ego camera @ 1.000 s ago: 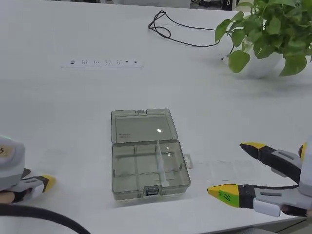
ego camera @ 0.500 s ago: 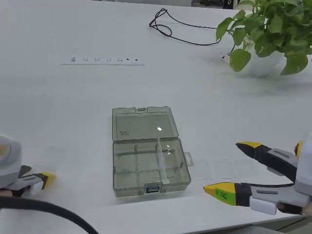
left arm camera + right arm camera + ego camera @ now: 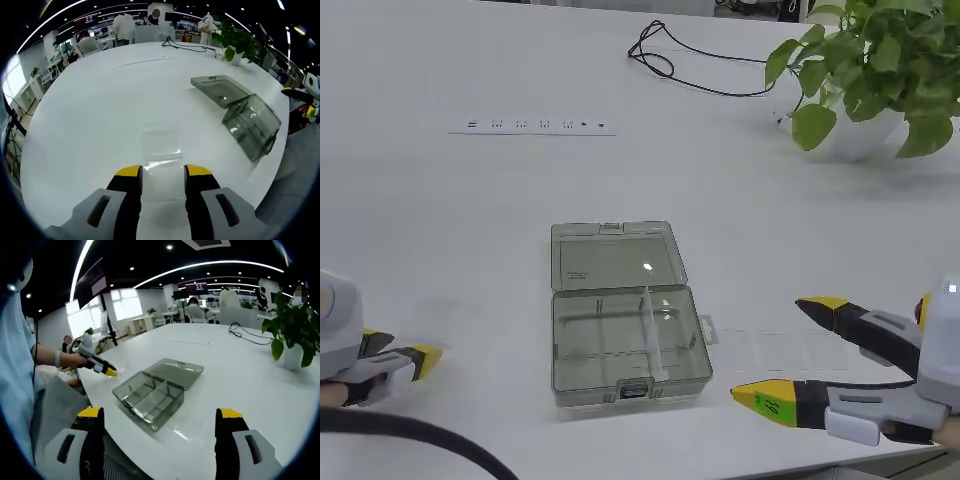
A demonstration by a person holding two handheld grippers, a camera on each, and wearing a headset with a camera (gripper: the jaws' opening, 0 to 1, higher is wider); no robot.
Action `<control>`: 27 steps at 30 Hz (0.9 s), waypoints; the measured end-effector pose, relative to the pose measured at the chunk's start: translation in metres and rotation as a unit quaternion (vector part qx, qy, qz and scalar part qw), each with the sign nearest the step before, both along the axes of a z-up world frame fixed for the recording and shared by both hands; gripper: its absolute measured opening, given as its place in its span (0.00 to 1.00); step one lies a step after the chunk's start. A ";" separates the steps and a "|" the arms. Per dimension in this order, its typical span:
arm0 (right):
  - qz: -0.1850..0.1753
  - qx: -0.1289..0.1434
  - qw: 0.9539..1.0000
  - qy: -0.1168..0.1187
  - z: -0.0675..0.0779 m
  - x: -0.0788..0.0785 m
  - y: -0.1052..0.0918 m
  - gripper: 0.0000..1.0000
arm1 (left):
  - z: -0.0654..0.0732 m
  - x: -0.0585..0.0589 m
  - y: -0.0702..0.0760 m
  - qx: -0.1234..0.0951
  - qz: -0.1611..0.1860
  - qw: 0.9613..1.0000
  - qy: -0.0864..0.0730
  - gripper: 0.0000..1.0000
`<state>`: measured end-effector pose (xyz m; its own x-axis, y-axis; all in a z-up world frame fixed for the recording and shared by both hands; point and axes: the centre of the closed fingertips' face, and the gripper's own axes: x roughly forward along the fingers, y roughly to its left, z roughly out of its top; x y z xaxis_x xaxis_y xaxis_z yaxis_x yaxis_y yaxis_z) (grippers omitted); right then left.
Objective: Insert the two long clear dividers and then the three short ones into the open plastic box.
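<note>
Smoky grey see-through plastic box [image 3: 628,350] sits open near the front edge of the white tabletop [image 3: 470,230]. Its flat lid [image 3: 617,257] is folded back and lies on the surface behind it, and the latch side faces the person. Inside the tray one clear long divider [image 3: 651,335] stands upright, running from the hinge side to the latch side, right of the middle. A fainter line crosses the left part of the tray; whether that is another divider I cannot tell.

Just beside the box on its right, thin clear flat divider pieces [image 3: 780,345] lie on the tabletop, too faint to count. The right gripper [image 3: 767,347], grey with yellow-tipped black fingers, is held there with its fingers spread wide and nothing gripped; from the head view the pieces lie between the two fingers.

The left gripper [image 3: 417,360] is well apart from the box, at the left edge of the head view. In the left gripper view its fingers [image 3: 129,175] are parted, and another clear flat piece [image 3: 160,147] lies on the tabletop right in front of them, its near end reaching in between the tips. Whether the tips touch it cannot be made out.

Far back on the tabletop lie a white power strip [image 3: 532,126] and a looped black cable [image 3: 648,55], with a green leafy plant in a white pot [image 3: 870,50] at the right.
</note>
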<state>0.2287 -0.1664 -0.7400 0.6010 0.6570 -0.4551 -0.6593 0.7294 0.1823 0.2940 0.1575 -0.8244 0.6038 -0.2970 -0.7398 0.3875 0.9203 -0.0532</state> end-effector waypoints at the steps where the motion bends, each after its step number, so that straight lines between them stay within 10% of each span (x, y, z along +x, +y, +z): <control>1: 0.001 0.001 1.000 0.001 0.000 0.000 0.001 0.92 | 0.002 0.001 -0.002 -0.003 -0.002 1.000 -0.004 0.31; 27: -0.016 0.042 0.999 0.021 0.009 0.010 0.023 0.89 | 0.065 0.019 -0.088 -0.050 -0.094 0.989 -0.098 0.31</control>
